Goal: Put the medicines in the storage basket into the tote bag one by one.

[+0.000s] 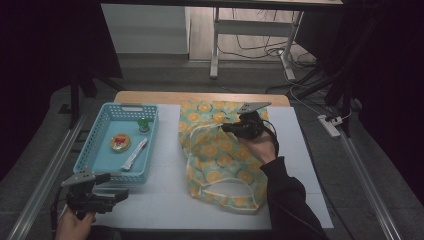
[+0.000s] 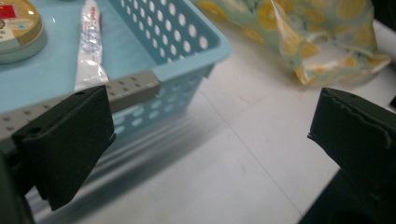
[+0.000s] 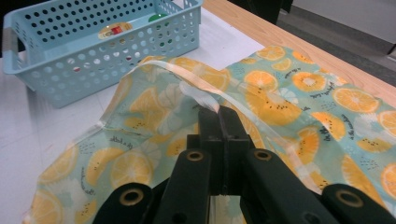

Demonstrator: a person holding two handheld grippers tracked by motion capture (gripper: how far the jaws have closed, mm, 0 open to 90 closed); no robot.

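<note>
Dim room, dark at both sides, with a grey floor (image 1: 165,75). Behind the table, the white legs of another desk (image 1: 215,45) and loose cables (image 1: 260,47) on the floor. At the right of the table, a white power strip (image 1: 330,125) on the floor. Metal rails (image 1: 45,170) along both sides.

Wooden table (image 1: 200,97) with a big white sheet (image 1: 165,200) over most of it, wood bare along the far edge.

On the sheet, a blue basket (image 1: 90,150) with holes in its walls, at the left side. Inside the basket: a round tin (image 1: 120,142), a white tube (image 1: 135,153) just beside the tin, a small green thing (image 1: 143,124) near the far wall.

Right of the basket, apart from it, a bag (image 1: 220,165) with orange slices printed on it, flat and crumpled on the sheet.

Right gripper (image 3: 218,112) over the far part of the bag, jaws pressed together, pinching the bag's pale strap (image 3: 187,81) and lifting it a little.

Left gripper (image 2: 205,135) near the front corner of the basket, jaws spread wide, nothing between them, not touching the basket.
</note>
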